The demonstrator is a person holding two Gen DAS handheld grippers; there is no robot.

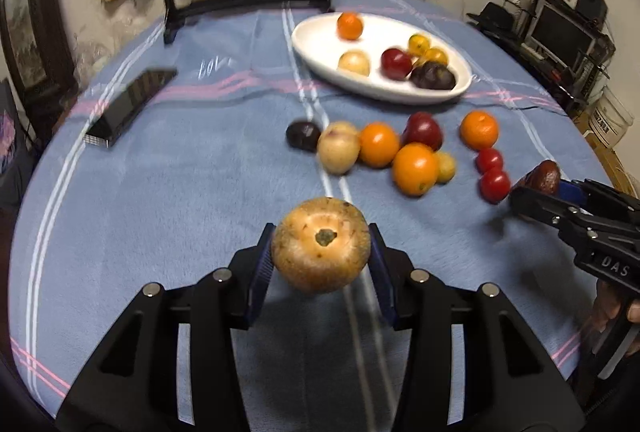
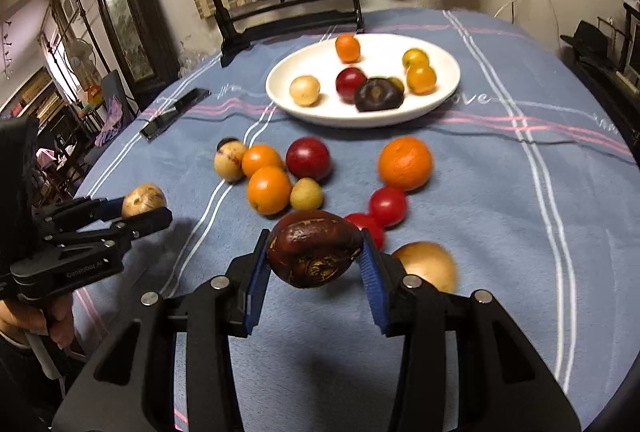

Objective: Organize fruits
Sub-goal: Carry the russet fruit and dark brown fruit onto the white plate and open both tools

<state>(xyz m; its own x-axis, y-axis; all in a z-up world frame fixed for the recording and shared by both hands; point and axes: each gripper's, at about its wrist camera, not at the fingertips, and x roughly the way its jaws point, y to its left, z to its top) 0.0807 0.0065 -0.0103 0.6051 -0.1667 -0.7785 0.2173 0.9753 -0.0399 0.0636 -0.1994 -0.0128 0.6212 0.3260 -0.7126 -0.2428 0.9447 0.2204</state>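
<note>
My left gripper (image 1: 322, 246) is shut on a tan round fruit (image 1: 320, 244), held above the blue cloth; from the right wrist view this left gripper (image 2: 146, 210) with its tan fruit (image 2: 143, 199) is at the left. My right gripper (image 2: 314, 250) is shut on a dark brown wrinkled fruit (image 2: 314, 248), also lifted off the cloth; in the left wrist view that brown fruit (image 1: 544, 177) and the right gripper (image 1: 536, 192) are at the right edge. A white oval plate (image 2: 444, 88) with several fruits lies farther back. Loose oranges, plums and tomatoes lie in between.
A black phone (image 1: 128, 108) lies at the left of the cloth. A round picture on a black stand (image 2: 276, 8) stands at the table's back. Another tan fruit (image 2: 428, 264) lies just right of my right gripper. A hand (image 2: 60, 328) holds the left gripper.
</note>
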